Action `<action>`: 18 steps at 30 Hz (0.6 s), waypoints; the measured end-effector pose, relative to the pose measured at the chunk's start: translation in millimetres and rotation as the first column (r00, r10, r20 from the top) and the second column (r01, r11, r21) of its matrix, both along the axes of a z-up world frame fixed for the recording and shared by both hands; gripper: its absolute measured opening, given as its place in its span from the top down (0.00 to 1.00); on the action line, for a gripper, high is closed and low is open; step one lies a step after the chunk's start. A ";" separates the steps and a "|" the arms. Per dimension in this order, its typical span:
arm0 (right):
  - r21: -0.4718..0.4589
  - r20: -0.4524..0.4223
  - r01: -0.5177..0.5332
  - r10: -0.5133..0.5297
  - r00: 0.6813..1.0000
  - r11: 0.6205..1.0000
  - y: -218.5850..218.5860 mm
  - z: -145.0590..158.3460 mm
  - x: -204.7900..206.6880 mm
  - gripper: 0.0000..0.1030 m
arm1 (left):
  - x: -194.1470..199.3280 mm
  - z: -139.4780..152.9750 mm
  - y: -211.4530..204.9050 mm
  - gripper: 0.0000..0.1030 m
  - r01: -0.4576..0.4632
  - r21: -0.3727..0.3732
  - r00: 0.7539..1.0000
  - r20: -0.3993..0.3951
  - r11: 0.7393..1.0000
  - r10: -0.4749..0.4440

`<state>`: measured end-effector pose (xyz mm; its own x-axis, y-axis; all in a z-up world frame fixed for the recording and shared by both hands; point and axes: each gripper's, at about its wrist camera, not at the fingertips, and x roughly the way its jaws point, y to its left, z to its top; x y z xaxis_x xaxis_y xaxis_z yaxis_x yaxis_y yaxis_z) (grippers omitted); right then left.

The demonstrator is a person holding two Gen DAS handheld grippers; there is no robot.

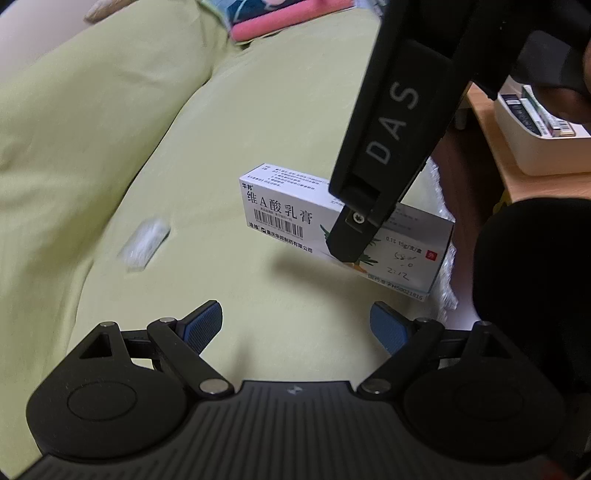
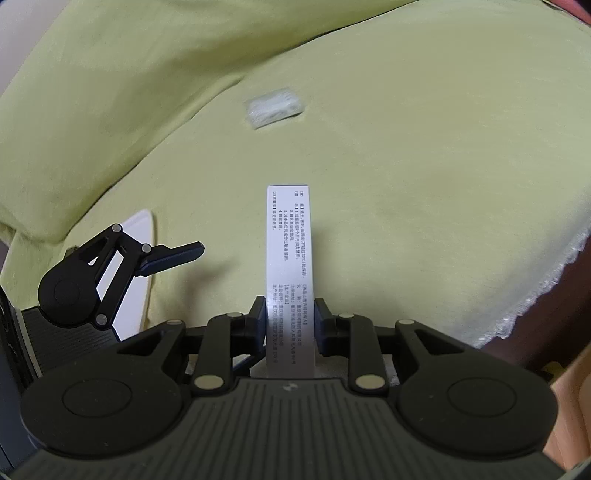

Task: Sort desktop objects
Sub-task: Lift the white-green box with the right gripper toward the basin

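I read this as a home, a bedroom or living corner. The working surface is soft: a pale green sheet (image 1: 258,122) stretched over padding, with a plump cushion (image 1: 92,110) in the same cloth alongside. A pink folded textile (image 1: 280,20) lies at the far end. Beside it stands a wooden bench (image 1: 517,184) carrying a white bin (image 1: 535,147) of small packets.

green sheet (image 1: 129,147), pink cloth (image 1: 280,22), wooden shelf (image 1: 517,177)
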<state>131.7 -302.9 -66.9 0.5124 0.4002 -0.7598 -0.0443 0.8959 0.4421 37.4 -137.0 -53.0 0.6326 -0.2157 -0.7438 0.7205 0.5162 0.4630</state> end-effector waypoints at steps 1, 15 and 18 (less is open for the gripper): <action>0.003 0.004 0.010 -0.010 1.000 1.000 -5.6 1.1 -2.8 0.78 | -1.2 1.6 -6.0 0.13 0.013 0.002 1.000 0.005 1.000 -0.013; 0.055 0.048 0.229 -0.232 0.971 0.972 -99.0 5.6 -80.1 0.78 | -25.7 15.1 -107.0 0.13 0.232 0.035 0.971 0.052 0.972 -0.233; 0.062 0.051 0.282 -0.285 0.957 0.957 -121.3 4.5 -94.9 0.78 | -29.1 11.4 -128.6 0.13 0.281 0.038 0.958 0.054 0.959 -0.283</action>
<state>36.8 -424.2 -62.4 0.6536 0.2709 -0.7067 0.1812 0.8506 0.4936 8.3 -265.6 -41.5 0.5914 -0.3700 -0.7165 0.8063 0.2811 0.5204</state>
